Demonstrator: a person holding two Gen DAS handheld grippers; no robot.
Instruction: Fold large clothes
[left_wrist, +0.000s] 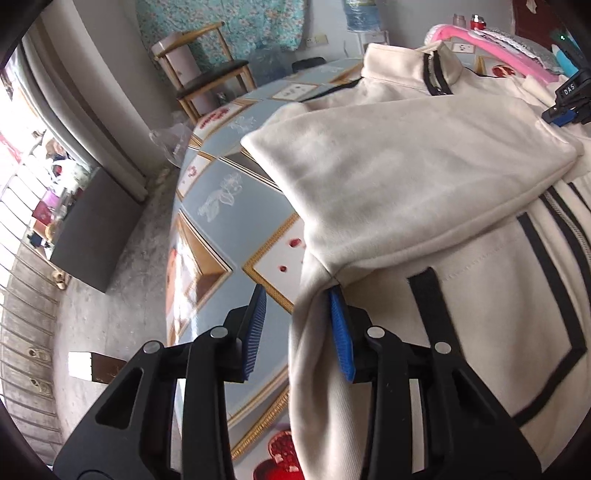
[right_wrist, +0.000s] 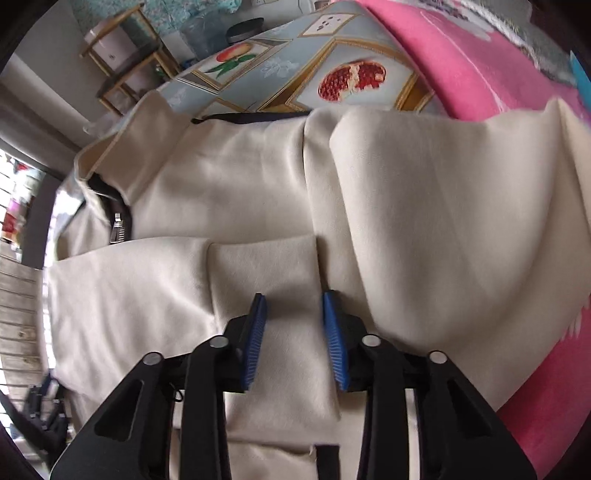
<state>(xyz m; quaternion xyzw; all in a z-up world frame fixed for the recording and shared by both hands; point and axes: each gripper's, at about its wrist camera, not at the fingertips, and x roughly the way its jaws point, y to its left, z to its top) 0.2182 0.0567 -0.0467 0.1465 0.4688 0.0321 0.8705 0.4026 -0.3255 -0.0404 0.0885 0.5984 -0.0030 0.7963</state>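
We hold the left gripper (left_wrist: 299, 328) at the cream jacket's (left_wrist: 424, 192) side edge, jaws apart; the right gripper (right_wrist: 295, 339) straddles a sleeve cuff (right_wrist: 266, 273), unclamped.

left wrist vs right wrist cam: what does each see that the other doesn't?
Left wrist only: the jacket's black trim and front zipper, the left gripper at the jacket's side edge, one pad against the cloth, and the grey floor.

Right wrist only: the right gripper with jaws apart over a folded sleeve cuff, and a broad pink blanket.

Both: the cream jacket, the fruit-print tablecloth, the wooden chair.
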